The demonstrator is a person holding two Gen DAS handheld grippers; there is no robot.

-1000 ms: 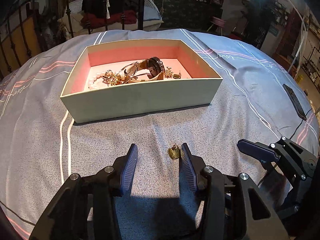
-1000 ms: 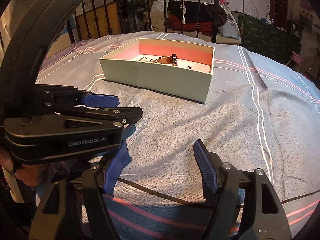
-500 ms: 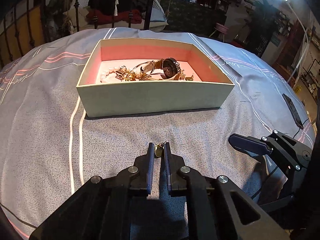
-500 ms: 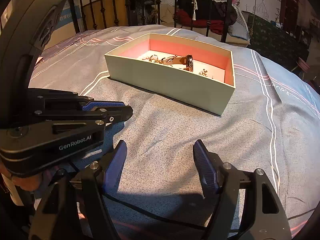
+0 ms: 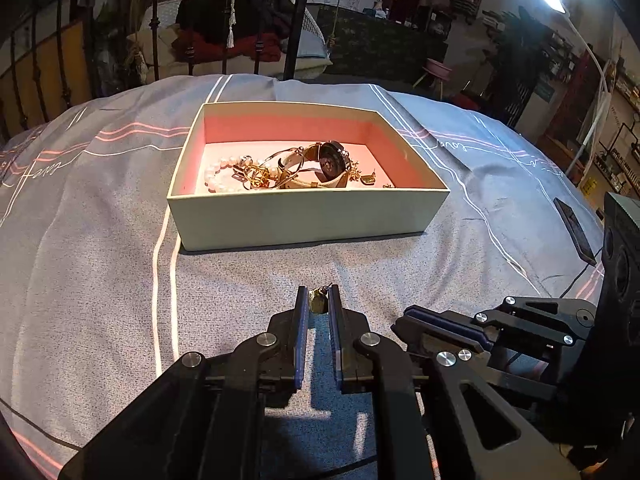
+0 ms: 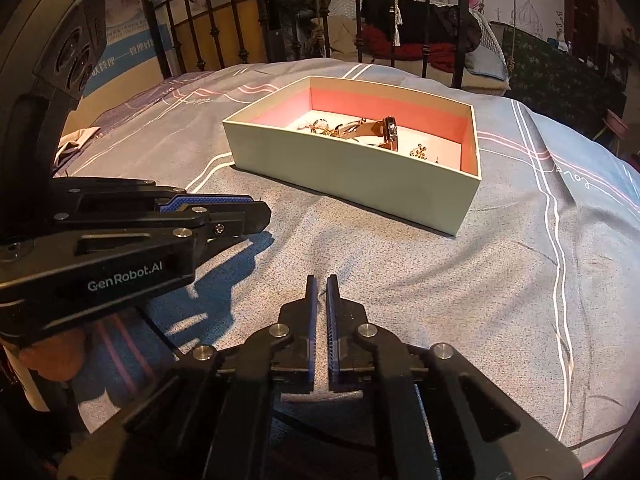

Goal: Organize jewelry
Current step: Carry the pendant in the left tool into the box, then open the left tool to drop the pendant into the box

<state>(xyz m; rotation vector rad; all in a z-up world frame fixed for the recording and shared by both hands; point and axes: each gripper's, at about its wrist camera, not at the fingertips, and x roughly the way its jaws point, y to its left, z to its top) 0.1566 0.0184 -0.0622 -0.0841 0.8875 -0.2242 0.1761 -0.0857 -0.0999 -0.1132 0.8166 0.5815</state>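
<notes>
At six o'clock in my left view, my left gripper (image 5: 319, 300) has its blue pads pinched tight on a small gold charm (image 5: 318, 305), a rounded, shiny piece with a thin hook poking up at its top, held just above the grey striped bedspread (image 5: 100, 272). My right gripper (image 6: 321, 286), at six o'clock in its own view, has its jaws brought together with nothing between them; only a thin slit shows. Farther off, toward twelve o'clock, the pale green box (image 5: 308, 216) with its pink lining sits on the bed, holding a tangle of gold chains, a pearl bracelet (image 5: 218, 176) at its left and a dark-faced watch (image 5: 334, 162) near the middle.
</notes>
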